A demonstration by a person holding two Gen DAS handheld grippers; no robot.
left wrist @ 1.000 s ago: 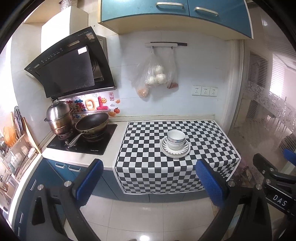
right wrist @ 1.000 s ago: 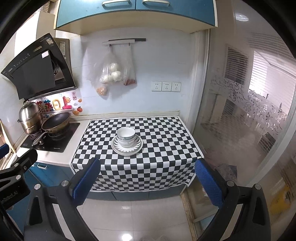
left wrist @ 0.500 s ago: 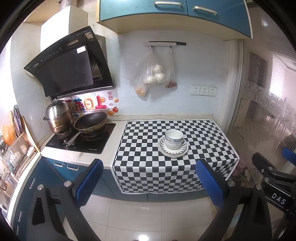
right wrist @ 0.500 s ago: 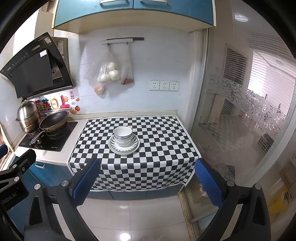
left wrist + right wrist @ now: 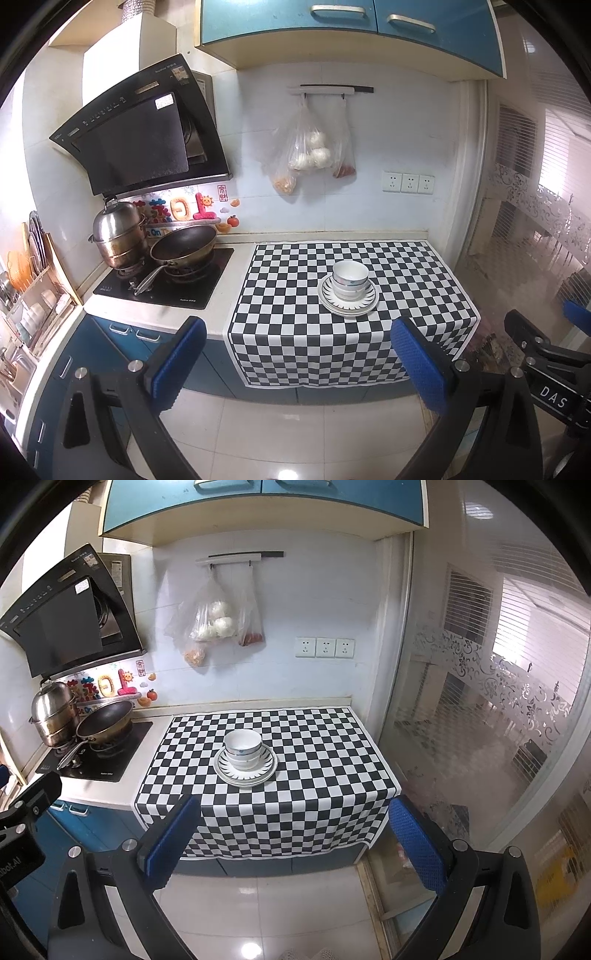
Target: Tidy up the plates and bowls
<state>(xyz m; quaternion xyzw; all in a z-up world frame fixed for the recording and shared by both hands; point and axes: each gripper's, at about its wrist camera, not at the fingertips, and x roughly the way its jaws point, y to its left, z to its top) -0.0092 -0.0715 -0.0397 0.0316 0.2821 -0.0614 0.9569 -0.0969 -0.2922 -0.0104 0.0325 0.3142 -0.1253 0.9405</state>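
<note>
Two grippers held wide, well back from the stacked dishes

Both tools hang out over the tiled floor in front of the counter, neither touching anything. The left gripper (image 5: 295, 363) has its blue-padded fingers (image 5: 177, 363) spread wide with nothing between them, and the right gripper (image 5: 295, 843) is spread just as wide and just as empty.

On the counter lies a black-and-white checkered cloth (image 5: 406, 273), its front edge draped down over the blue cabinets. Near the middle of that cloth sits a stack of plates (image 5: 349, 299) (image 5: 245, 770) with a stack of white bowls (image 5: 350, 277) (image 5: 242, 747) resting upright on top, slightly toward the plates' left side.

At the counter's left end a black cooktop (image 5: 207, 280) carries a dark frying pan (image 5: 184, 247) and, just beside it toward the wall, a steel steamer pot (image 5: 118, 232). Clear plastic bags (image 5: 306, 151) of food hang from a wall rail above the cloth's far edge
</note>
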